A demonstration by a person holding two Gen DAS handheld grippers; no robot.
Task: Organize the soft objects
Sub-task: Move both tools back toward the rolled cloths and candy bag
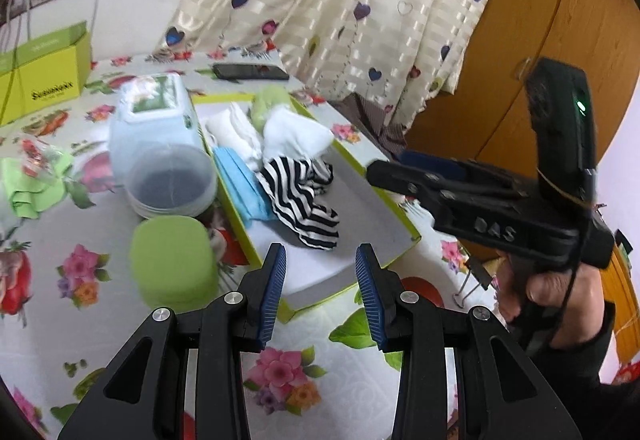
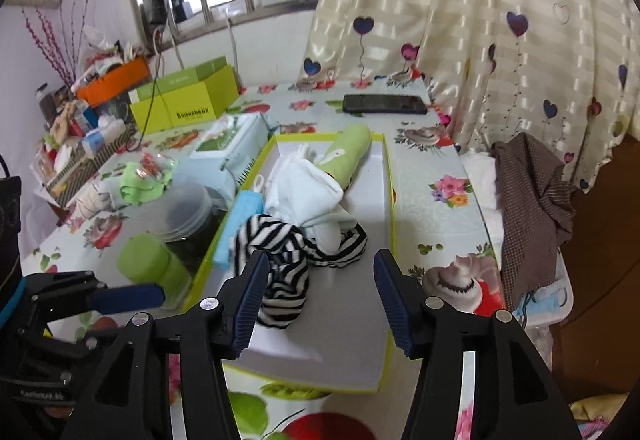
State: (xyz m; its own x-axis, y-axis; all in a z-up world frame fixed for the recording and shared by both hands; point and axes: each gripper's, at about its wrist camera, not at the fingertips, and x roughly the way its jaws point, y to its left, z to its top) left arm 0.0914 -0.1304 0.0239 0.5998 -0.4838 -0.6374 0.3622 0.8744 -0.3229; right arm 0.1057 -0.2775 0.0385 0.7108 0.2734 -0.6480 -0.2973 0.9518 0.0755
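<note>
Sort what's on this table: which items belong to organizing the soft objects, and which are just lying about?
Job:
- green-edged tray
- striped cloth
- white cloth
- green roll
- blue cloth

Lying about:
- phone
- green box
- clear container
- wipes pack

Floral-clothed table (image 2: 436, 207) with tray (image 2: 386, 199), phone (image 2: 384, 104), green box (image 2: 188, 99).

Left tongs (image 1: 320, 280) and right tongs (image 2: 320, 300) both agape, empty, angled downward.
</note>
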